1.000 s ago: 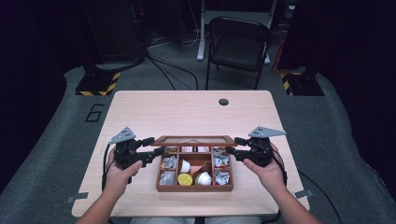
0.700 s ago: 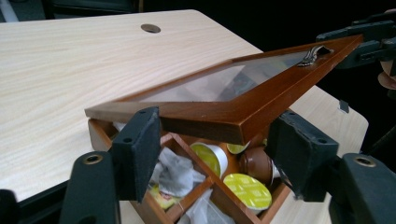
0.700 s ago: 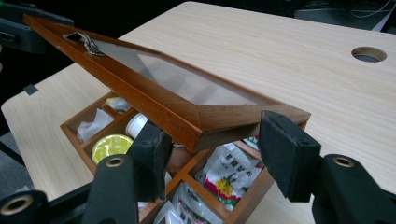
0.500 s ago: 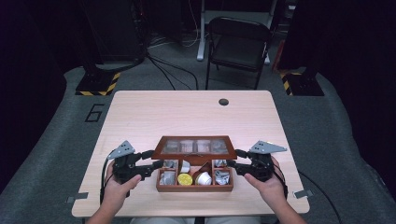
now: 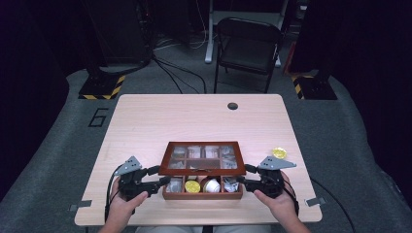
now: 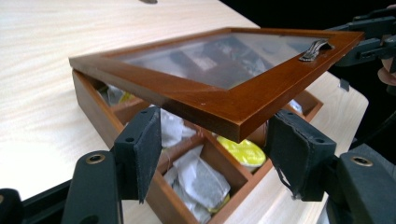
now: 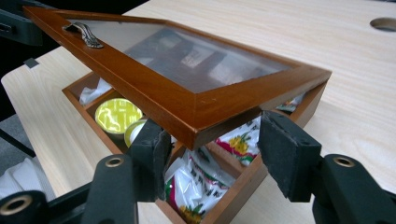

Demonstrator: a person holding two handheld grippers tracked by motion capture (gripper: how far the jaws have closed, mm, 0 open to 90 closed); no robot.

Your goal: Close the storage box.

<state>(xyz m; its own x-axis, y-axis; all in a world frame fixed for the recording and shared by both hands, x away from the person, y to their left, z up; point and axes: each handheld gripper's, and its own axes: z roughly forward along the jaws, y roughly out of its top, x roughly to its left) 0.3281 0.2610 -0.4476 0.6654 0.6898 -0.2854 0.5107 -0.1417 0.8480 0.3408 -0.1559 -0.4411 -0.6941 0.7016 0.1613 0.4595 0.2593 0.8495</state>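
The lid (image 5: 204, 158) has swung down since half a second ago: it then stood steeper over the box (image 5: 202, 188), and now it hangs half shut, tilted, with its front edge raised above the front row of compartments. Both grippers have come lower and nearer the table's (image 5: 194, 116) front edge with it.

The left gripper (image 5: 163, 180) sits at the box's left front corner. In the left gripper view its jaws stand wide apart, one on each side of the lid's corner (image 6: 236, 126), with gaps showing; whether a pad touches the wood cannot be told. The right gripper (image 5: 241, 181) mirrors it at the right front corner, jaws likewise spread around the lid's corner (image 7: 196, 123).

The box is brown wood and lies near the table's front edge, midway between the hands. The lid has a glass pane and a small metal handle (image 6: 315, 48). Inside lie tea packets (image 7: 198, 179) and a yellow-topped cup (image 7: 117, 115).
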